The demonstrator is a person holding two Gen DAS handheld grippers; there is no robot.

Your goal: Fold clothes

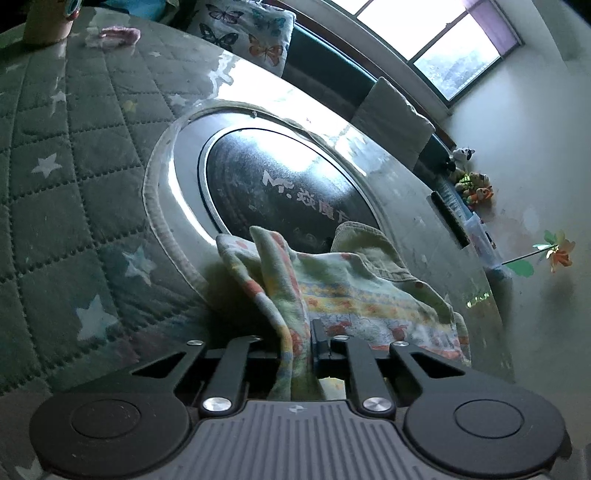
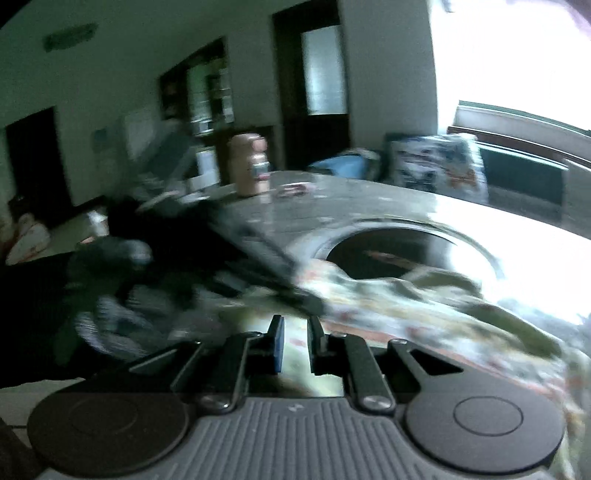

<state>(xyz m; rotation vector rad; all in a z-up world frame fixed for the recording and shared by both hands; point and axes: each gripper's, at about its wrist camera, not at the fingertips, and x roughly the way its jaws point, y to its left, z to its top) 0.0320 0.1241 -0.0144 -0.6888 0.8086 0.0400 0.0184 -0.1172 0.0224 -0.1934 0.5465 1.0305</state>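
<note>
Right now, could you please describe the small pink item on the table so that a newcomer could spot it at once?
Start from the round table under its green quilted star-print cover, with the dark disc set in its middle. On the far side of the cover from the crumpled garment, beside a tan container, lies the pink item. It is the only small, pink, fuzzy-looking thing there.

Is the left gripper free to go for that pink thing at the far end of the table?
Probably not yet. The left gripper is shut on the patterned garment; it would have to let go first. Beyond that, the quilted table cover toward the pink item looks unobstructed.
</note>
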